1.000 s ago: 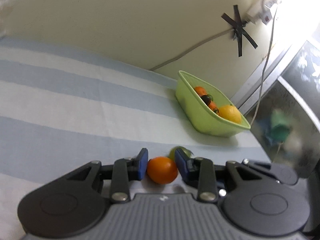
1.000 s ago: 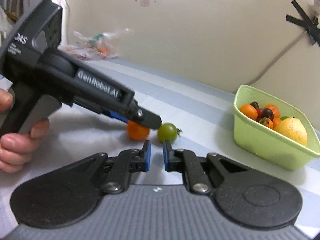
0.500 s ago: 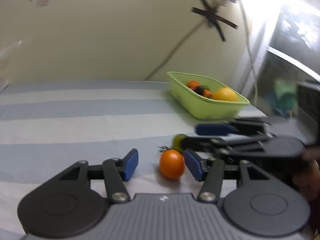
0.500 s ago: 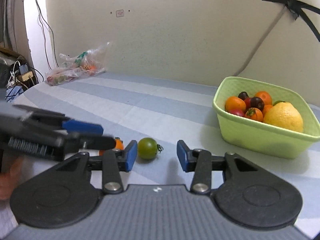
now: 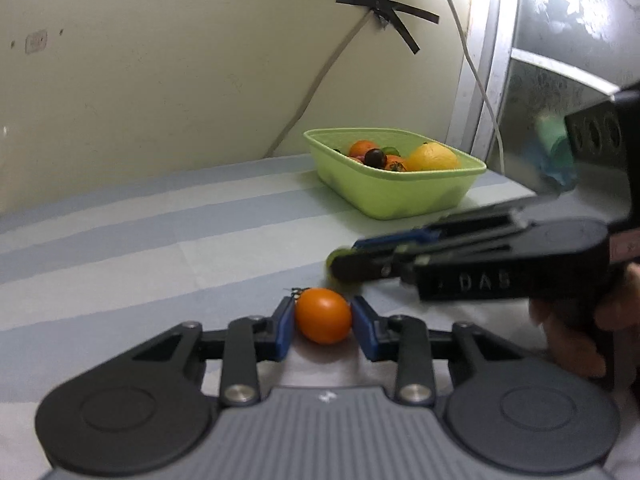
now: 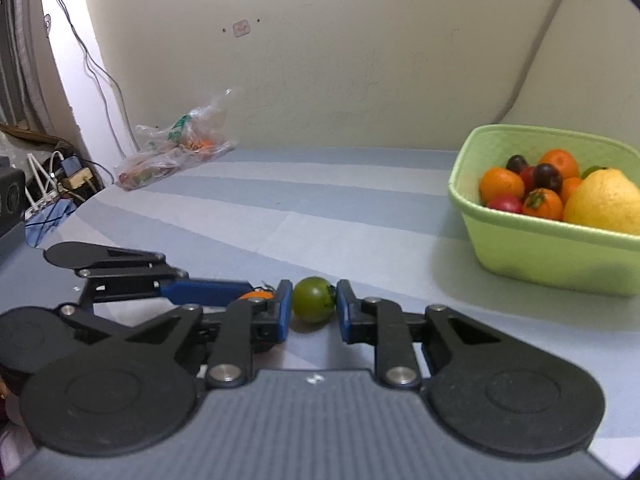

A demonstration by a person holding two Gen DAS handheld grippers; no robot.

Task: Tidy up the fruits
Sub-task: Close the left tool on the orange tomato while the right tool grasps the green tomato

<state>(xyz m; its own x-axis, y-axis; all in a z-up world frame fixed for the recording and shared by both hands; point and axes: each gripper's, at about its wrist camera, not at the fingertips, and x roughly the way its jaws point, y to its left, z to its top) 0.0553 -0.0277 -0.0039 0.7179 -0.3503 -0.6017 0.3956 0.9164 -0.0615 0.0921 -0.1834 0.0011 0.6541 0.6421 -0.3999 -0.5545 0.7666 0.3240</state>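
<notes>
An orange tomato [image 5: 322, 315] lies on the striped cloth between the blue pads of my left gripper [image 5: 322, 322], which touch it on both sides. A green tomato [image 6: 313, 299] lies between the pads of my right gripper [image 6: 311, 312], which close on it. In the left wrist view the green tomato [image 5: 333, 258] is mostly hidden behind the right gripper's fingers [image 5: 400, 240]. In the right wrist view the left gripper's fingers [image 6: 200, 292] hide most of the orange tomato [image 6: 256, 295]. A light green basket [image 5: 384, 200] [image 6: 552, 252] holds oranges, tomatoes and a lemon.
A clear plastic bag [image 6: 176, 148] with produce lies at the back left by the wall. Cables and a power strip [image 6: 64, 176] lie beyond the table's left edge. A window frame [image 5: 480, 80] stands right of the basket.
Both grippers have narrowed their jaws from wide open onto their tomatoes. The right gripper moved left so the green tomato now sits centred between its pads.
</notes>
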